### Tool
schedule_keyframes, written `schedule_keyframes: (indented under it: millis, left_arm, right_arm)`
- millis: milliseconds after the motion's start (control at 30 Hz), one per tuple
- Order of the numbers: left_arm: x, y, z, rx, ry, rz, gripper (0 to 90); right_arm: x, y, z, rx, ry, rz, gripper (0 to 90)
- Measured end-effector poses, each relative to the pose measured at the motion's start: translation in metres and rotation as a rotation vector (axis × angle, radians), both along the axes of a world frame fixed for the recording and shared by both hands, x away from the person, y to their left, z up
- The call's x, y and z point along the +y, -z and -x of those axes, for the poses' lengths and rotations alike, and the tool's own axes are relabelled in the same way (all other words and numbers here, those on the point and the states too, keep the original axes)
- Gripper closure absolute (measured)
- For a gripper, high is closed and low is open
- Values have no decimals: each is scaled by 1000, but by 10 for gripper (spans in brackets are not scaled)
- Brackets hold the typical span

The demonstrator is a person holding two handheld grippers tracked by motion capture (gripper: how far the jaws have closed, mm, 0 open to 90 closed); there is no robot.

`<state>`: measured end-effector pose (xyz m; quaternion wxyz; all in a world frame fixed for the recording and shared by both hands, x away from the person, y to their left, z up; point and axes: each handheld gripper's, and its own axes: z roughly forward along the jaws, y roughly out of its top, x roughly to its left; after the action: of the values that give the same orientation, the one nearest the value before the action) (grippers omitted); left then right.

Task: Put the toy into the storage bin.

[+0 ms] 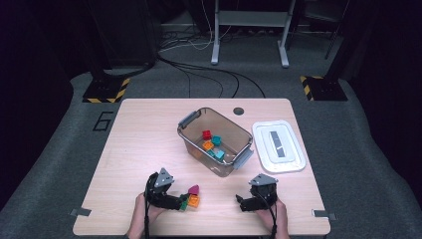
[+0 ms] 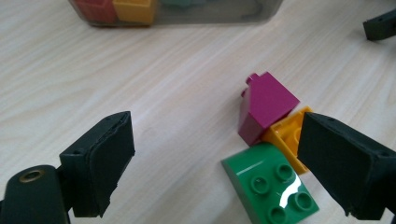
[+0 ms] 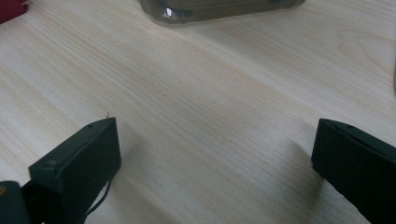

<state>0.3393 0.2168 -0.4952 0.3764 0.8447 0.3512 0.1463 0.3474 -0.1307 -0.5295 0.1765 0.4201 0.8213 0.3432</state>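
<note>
from the high view i have the whole bench [image 1: 149, 134], a pale wood top with a clear bin [image 1: 215, 142] standing near its middle and a white lid [image 1: 277, 146] lying flat just to the right of it, apart from the bin. that view lets me look into the bin, where a red, an orange and two teal bricks lie on its floor. the left gripper view catches just the bin's lower wall at its top edge, with a red and a yellow-orange brick blurred behind it, and the right gripper view gives me a bare corner of the same bin.

my left tongs [image 1: 183, 201] sit low at the near left of the bench, my right tongs [image 1: 242, 203] at the near right, well apart from each other.

the left gripper view is where i can read the small pile: a green brick [image 2: 271, 184] with a curved top and four studs lies nearest, an orange brick [image 2: 287, 135] touches it behind, and a magenta brick [image 2: 264, 105] leans tilted on the orange one. the left tongs [image 2: 219, 158] stand wide open and hold nothing; the right jaw sits in front of the orange brick, the left jaw over bare wood.

in the right gripper view my right tongs [image 3: 215, 158] are wide open over bare wood, holding nothing.
</note>
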Motion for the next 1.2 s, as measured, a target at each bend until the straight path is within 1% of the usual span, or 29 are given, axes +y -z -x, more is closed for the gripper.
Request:
schedule_keyframes:
  millis: [33,100,167,200,267,300,333,367,400,633,767,800,833,867,1000,1033,1100,1133,1167,1200]
  left_arm:
    - [-1,2,2,1,3,5,108]
    - [-3,3,6,-4,11,-8,106]
    - [-4,4,9,-10,13,-9,102]
    - [-3,6,10,-9,13,1,100]
    - [-3,9,11,-4,10,-5,95]
    - [-3,11,11,-5,9,-19,95]
    - [-3,12,11,1,6,-17,96]
    - [-2,14,10,-1,2,-13,96]
    - [-2,14,10,8,3,-19,96]
    - [4,18,4,13,-29,-19,103]
    - [8,19,0,12,-44,-32,107]
    - [9,20,-2,11,-46,-32,107]
    - [9,20,-2,5,-60,-23,107]
    - [9,20,-3,14,-61,-20,109]
    - [10,21,-6,12,-70,-19,118]
    - [9,21,-6,13,-74,-26,120]
    - [9,21,-7,9,-75,-27,125]
    - [9,21,-8,11,-75,-39,128]
    - [9,21,-8,12,-75,-39,133]
    - [8,21,-9,3,-77,-43,140]
  right_arm:
    - [0,0,0,0,0,0,5]
    - [0,0,0,0,0,0,5]
    - [0,0,0,0,0,0,5]
    - [0,0,0,0,0,0,5]
    - [0,0,0,0,0,0,5]
    - [0,0,0,0,0,0,5]
    - [0,0,0,0,0,0,5]
    - [0,0,0,0,0,0,5]
    - [0,0,0,0,0,0,5]
    - [0,0,0,0,0,0,5]
    - [0,0,0,0,0,0,5]
    - [0,0,0,0,0,0,5]
    - [0,0,0,0,0,0,5]
    - [0,0,0,0,0,0,5]
    - [0,0,0,0,0,0,5]
    - [0,0,0,0,0,0,5]
    - [0,0,0,0,0,0,5]
    - [0,0,0,0,0,0,5]
    - [0,0,0,0,0,0,5]
    - [0,0,0,0,0,0,5]
